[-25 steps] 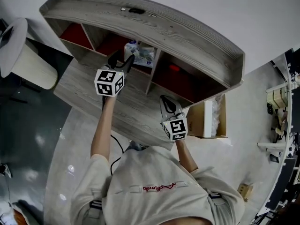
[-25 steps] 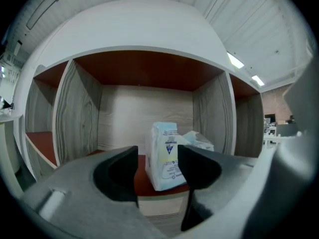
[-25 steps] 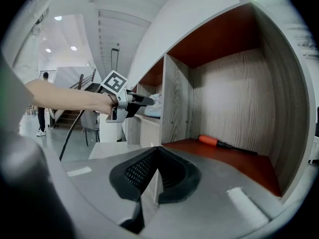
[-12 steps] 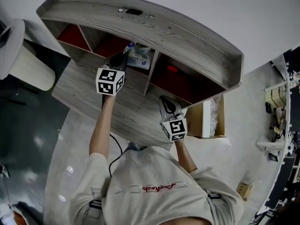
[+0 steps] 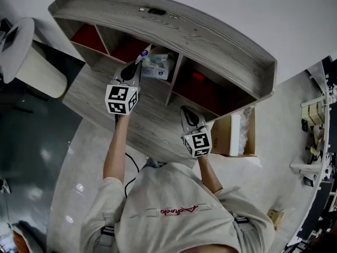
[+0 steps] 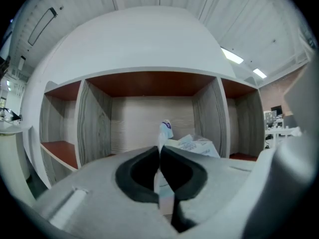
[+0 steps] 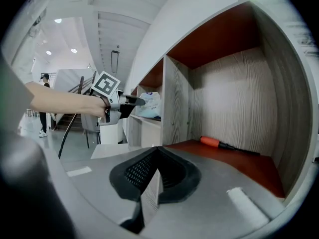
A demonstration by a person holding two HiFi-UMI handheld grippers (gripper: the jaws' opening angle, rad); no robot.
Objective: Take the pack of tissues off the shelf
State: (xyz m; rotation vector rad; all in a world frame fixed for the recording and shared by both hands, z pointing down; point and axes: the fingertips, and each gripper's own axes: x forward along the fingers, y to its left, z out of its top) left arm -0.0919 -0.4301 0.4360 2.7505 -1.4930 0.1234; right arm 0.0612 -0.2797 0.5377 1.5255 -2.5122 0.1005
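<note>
The pack of tissues (image 5: 158, 66), white and pale blue, lies in the middle compartment of the wooden shelf (image 5: 210, 41), near its front edge. My left gripper (image 5: 139, 63) is level and shut on the pack's crimped wrapper flap. In the left gripper view that flap (image 6: 164, 131) sticks up between the closed jaws of the left gripper (image 6: 160, 149), and the pack's body (image 6: 193, 145) shows just behind them. My right gripper (image 5: 185, 111) is shut on nothing in front of the right compartment. The right gripper view shows the right gripper (image 7: 158, 151) and, farther off, the left gripper (image 7: 142, 102) at the pack (image 7: 151, 105).
An orange-handled screwdriver (image 7: 212, 142) lies on the red floor of the right compartment (image 5: 196, 77). An open cardboard box (image 5: 237, 133) stands on the floor right of the shelf. A white rounded object (image 5: 21, 51) stands at the left. The desk top (image 5: 95, 88) runs below the shelf.
The left jaws stood open at the pack a second ago and are now shut on its wrapper flap. The left gripper has drawn back a little toward the shelf's front. The right gripper has not moved.
</note>
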